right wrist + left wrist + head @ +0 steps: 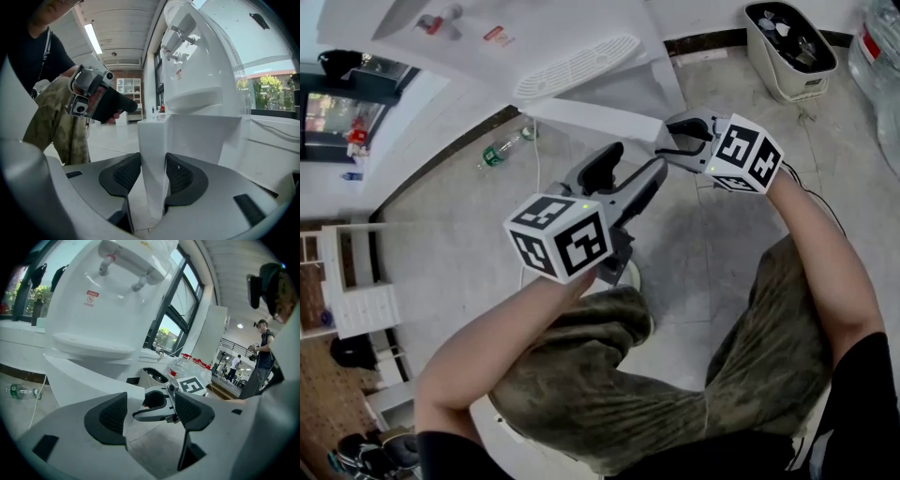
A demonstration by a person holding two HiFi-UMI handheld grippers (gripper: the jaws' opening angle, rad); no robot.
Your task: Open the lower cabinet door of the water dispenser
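Grey floor [459, 244] | right gripper [153, 180]: clamped on cabinet door [152, 136] edge, own view only | left gripper [151, 414]: apart, empty

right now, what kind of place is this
Probably an open office or workshop hall: a water dispenser stands by tall windows, spare water jugs stand nearby, and people are busy farther back.

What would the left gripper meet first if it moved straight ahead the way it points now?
Most likely the right gripper, which is shut on the cabinet door edge just ahead; depth is hard to judge.
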